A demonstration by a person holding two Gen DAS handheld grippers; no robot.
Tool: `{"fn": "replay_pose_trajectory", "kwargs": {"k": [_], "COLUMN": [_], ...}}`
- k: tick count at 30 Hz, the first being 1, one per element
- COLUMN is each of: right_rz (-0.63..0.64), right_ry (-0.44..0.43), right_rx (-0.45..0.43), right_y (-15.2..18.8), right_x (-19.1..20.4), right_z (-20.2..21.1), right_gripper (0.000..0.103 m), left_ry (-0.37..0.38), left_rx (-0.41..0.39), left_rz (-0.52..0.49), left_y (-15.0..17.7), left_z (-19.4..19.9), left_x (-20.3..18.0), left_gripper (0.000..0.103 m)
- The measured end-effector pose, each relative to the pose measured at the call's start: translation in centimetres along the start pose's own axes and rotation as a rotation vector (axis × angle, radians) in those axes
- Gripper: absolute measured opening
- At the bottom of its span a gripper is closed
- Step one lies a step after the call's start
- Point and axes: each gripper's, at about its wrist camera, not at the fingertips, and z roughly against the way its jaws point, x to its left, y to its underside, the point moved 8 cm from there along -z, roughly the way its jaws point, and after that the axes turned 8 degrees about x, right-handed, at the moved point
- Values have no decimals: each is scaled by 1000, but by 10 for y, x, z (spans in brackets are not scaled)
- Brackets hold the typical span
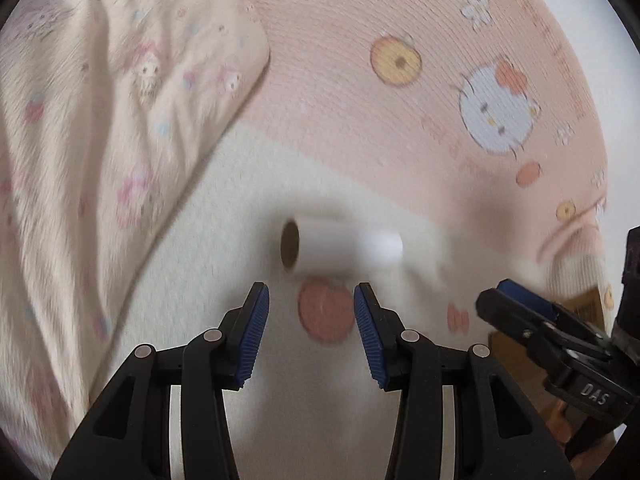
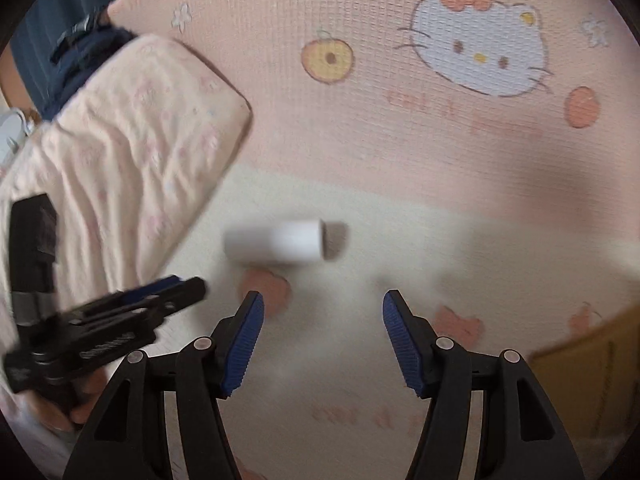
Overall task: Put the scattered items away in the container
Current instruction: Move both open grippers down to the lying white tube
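A white roll [image 1: 332,246] with a brown cardboard core lies on its side on the pale part of a cartoon-cat sheet [image 1: 400,120]. My left gripper [image 1: 311,292] hovers just short of it, open, with nothing between its blue pads. In the right wrist view the same roll [image 2: 280,242] lies ahead and slightly left of my right gripper [image 2: 324,298], which is open and empty too. Each gripper shows in the other's view: the right gripper [image 1: 496,292] comes in from the right, the left gripper [image 2: 188,286] from the left. Both pictures are motion-blurred.
A cream patterned blanket [image 1: 120,120] lies crumpled to the left of the roll, and the right wrist view shows that blanket [image 2: 132,140] too. A brown cardboard box [image 2: 580,368] stands at the lower right, box edge [image 1: 584,308]. Dark blue fabric [image 2: 80,52] lies beyond the blanket.
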Motion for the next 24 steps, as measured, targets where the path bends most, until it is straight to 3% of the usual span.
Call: {"fn": "replay_pose_trajectory", "kwargs": {"k": [6, 12, 21, 24], "right_rz": [-87, -135, -112, -159], "right_ry": [-13, -64, -93, -146], "right_rx": [40, 107, 40, 3], "right_y": [-25, -33, -42, -44], "right_x": [-7, -6, 1, -3], "right_z": [-35, -71, -78, -79], "right_gripper": [60, 60, 60, 60], "left_ry": [46, 28, 42, 31], "left_rx": [33, 41, 53, 38], "left_rz": [41, 69, 52, 43], "left_y": [-19, -29, -29, -32], "left_z": [-23, -39, -43, -44], "left_x": [4, 8, 0, -2], "left_gripper": [48, 43, 37, 36]}}
